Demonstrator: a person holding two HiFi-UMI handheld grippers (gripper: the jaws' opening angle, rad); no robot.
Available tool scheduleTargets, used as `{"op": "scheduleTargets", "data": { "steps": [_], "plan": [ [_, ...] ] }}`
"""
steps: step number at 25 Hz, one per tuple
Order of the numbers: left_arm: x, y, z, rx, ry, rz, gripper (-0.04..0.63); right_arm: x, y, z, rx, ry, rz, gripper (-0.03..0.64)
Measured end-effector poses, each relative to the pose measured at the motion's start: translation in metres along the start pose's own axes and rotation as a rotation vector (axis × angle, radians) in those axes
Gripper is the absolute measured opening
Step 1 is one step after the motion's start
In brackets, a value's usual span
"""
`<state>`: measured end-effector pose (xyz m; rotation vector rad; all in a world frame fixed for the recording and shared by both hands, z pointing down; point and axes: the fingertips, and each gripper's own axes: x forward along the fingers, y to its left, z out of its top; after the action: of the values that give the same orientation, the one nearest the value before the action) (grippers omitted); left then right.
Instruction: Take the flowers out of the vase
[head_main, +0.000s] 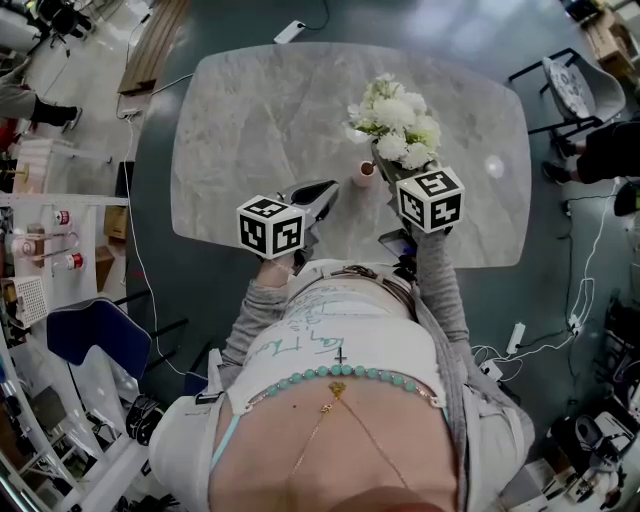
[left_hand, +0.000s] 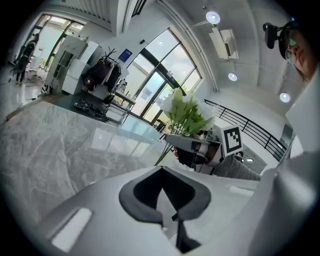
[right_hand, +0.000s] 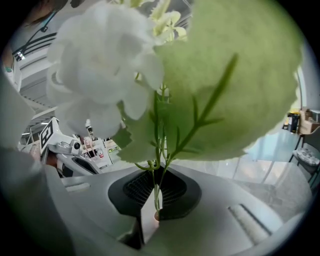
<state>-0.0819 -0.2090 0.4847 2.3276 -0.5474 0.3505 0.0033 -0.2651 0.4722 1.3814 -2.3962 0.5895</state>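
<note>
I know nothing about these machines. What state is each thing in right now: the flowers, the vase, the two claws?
Flowers: stems pinched in the right claw, apparently lifted out of the vase.
Vase: upright on the table, mouth looks empty.
Right claw: shut on the flowers' stems.
Left claw: shut, nothing in it.

My head view is evenly and softly lit, and the pale worktop (head_main: 250, 120) carries one glare spot (head_main: 493, 165) toward 3 o'clock. Both gripper views bulge and fall to black corners. Ceiling lamps (left_hand: 212, 17) and windows (left_hand: 160, 75) flare at 12 o'clock on the left one. On the right one the flowers (right_hand: 105, 65) blur, too close.
</note>
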Motion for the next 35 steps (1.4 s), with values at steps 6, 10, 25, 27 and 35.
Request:
{"op": "scheduleTargets", "data": {
  "steps": [6,10,25,27,35],
  "plan": [
    [0.005,0.0,-0.004,-0.021,-0.003,-0.018,0.002,-0.008,0.002,0.012,-0.01,-0.021,-0.001,0.036],
    [0.005,-0.003,-0.003,-0.016,0.0,-0.027,0.001,-0.013,0.003,0.018,-0.011,-0.035,0.0,0.035],
    [0.023,-0.012,0.001,0.016,0.024,-0.022,0.002,-0.049,-0.003,0.051,-0.017,-0.1,0.001,0.035],
    [0.026,-0.014,0.001,0.018,0.028,-0.025,0.001,-0.055,-0.003,0.056,-0.015,-0.111,0.0,0.035],
    [0.036,-0.018,0.001,0.026,0.041,-0.042,0.001,-0.068,0.001,0.072,-0.009,-0.133,0.011,0.035]
  ]
}}
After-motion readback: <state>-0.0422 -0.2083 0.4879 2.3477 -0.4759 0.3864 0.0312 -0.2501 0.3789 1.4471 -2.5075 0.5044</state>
